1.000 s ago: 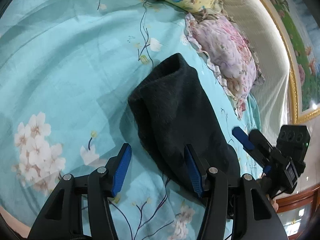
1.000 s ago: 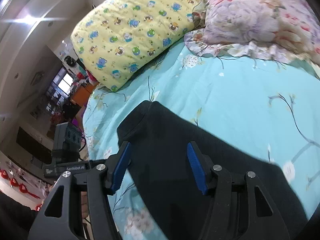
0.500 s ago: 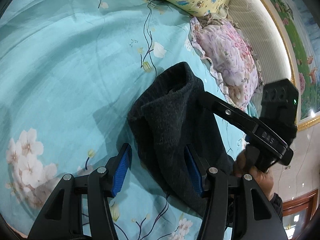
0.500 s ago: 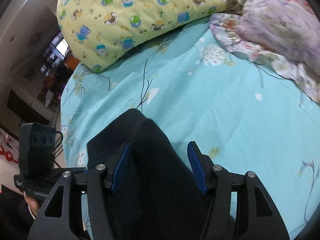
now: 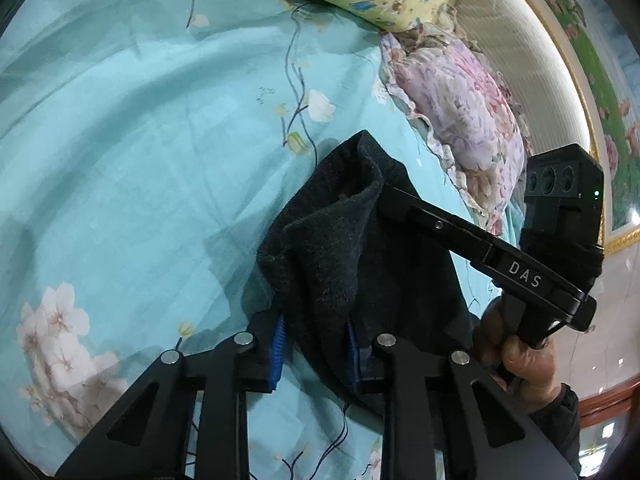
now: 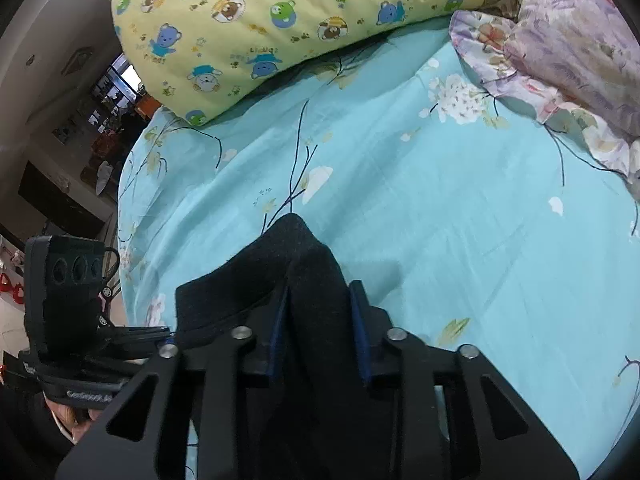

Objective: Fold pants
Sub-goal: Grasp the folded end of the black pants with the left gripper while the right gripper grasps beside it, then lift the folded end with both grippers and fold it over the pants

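With the dark pants (image 5: 340, 248) bunched on the bed's turquoise floral sheet (image 5: 140, 140), the left gripper (image 5: 316, 344) and right gripper (image 6: 318, 328) have just been closing and now clamp 2 fabric edges, so the next move calls for a level, together lift to fold.

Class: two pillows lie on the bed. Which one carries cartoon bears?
The yellow pillow; the other pillow bears a pink and purple flower print instead.
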Tool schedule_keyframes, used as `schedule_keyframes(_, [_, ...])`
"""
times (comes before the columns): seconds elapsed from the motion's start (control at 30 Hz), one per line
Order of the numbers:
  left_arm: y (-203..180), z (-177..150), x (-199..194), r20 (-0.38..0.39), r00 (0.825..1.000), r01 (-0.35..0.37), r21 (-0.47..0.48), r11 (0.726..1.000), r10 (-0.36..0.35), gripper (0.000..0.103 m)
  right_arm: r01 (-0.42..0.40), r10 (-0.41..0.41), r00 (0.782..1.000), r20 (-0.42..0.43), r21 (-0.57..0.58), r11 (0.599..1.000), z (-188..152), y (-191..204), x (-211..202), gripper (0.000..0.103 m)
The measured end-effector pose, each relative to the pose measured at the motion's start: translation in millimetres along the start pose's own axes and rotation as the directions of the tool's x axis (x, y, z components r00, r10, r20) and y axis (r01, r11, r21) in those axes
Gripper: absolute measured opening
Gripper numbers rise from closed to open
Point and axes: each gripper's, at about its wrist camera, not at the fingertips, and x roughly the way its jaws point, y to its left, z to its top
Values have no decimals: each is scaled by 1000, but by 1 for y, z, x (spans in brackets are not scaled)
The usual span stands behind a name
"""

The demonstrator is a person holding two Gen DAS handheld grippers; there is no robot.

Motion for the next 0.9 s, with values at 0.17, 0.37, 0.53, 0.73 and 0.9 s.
schedule_keyframes(0.17, [-15,-2,-11,27,1000,-5,36,999,4,20,-9,8,999,42,14,1000,-5,2,-17,23])
schedule_keyframes(0.37, [-41,-2,-34,62,997,37,87,996,-42,19,-24,20,991,133,32,999,-10,8,-55,22])
schedule_keyframes(0.53, [-78,-9,-52,85,992,79,164,983,-94,19,-47,32,973,230,59,997,-23,10,-97,22])
schedule_keyframes(0.73, [-123,-22,-64,62,982,159,244,957,-179,19,-71,35,940,340,92,993,-48,7,-150,22])
schedule_keyframes(0.9, [-167,-45,-71,28,971,213,331,919,-235,19,-68,12,905,424,117,991,-78,3,-193,21])
